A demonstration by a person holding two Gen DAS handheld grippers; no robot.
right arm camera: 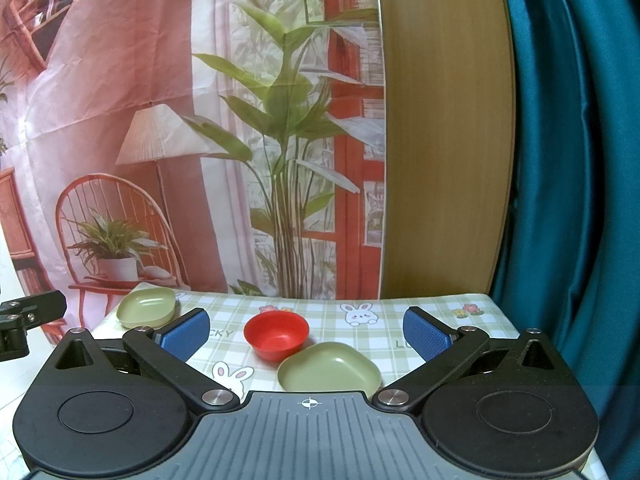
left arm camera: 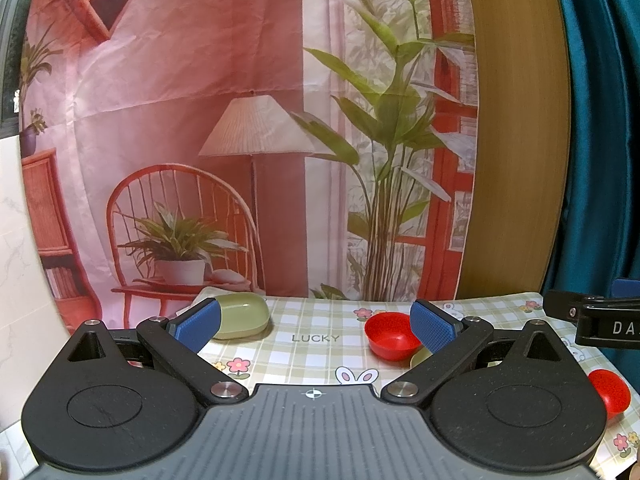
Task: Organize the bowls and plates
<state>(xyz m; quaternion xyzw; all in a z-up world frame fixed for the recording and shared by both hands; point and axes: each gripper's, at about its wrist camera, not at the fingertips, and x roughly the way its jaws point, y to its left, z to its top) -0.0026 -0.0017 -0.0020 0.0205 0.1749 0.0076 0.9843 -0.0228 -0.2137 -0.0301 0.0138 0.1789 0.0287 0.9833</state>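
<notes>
In the left wrist view a green plate (left arm camera: 240, 316) lies at the table's far left and a red bowl (left arm camera: 390, 336) stands right of centre, with a second green plate (left arm camera: 421, 358) peeking from behind my right finger. Another red bowl (left arm camera: 610, 394) sits at the right edge. My left gripper (left arm camera: 316, 326) is open and empty above the table. In the right wrist view the red bowl (right arm camera: 277, 335) touches the near green plate (right arm camera: 329, 368); the far green plate (right arm camera: 147, 306) lies at the back left. My right gripper (right arm camera: 306, 332) is open and empty, just short of them.
The table carries a green checked cloth with rabbits and flowers (right arm camera: 400, 320). A printed backdrop (left arm camera: 200, 120) hangs right behind it, with a wooden panel (right arm camera: 440, 140) and a teal curtain (right arm camera: 580, 160) to the right. The other gripper's black body (left arm camera: 600, 322) shows at the right.
</notes>
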